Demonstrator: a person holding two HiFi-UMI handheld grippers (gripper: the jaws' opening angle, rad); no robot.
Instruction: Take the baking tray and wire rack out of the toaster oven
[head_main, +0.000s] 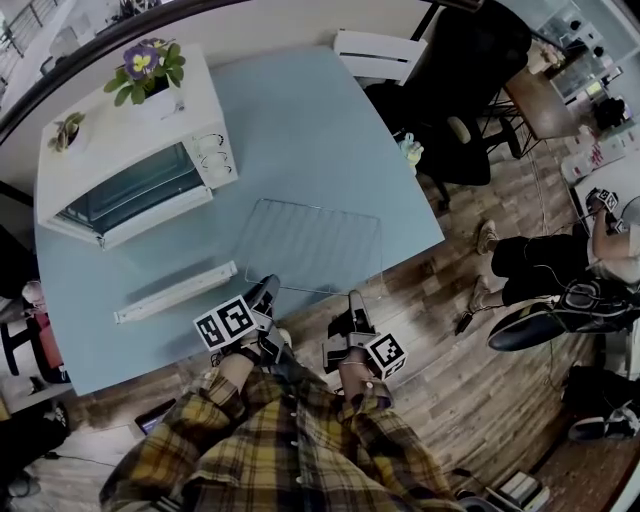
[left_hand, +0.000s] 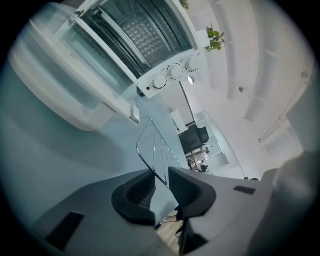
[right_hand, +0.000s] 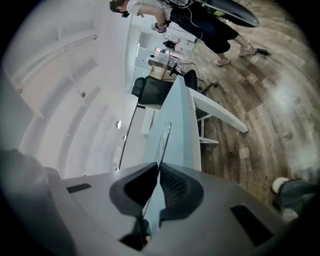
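The wire rack (head_main: 310, 245) lies flat on the light blue table (head_main: 300, 120), its near edge at the table's front. My left gripper (head_main: 268, 290) is at the rack's near left corner. In the left gripper view the rack's (left_hand: 155, 145) rim wire runs between the jaws of that gripper (left_hand: 161, 180), with a gap showing beside it. My right gripper (head_main: 355, 300) is at the near right corner, and in the right gripper view it (right_hand: 158, 172) is pinched shut on the thin rack edge (right_hand: 164, 135). The white toaster oven (head_main: 130, 170) stands at the far left with its door folded down (head_main: 175, 291). I cannot make out the baking tray.
A potted flower (head_main: 148, 65) and a small plant (head_main: 68, 130) sit on the oven. A white chair (head_main: 375, 55) and a black chair (head_main: 450, 100) stand behind the table. A seated person (head_main: 560, 260) is on the wooden floor to the right.
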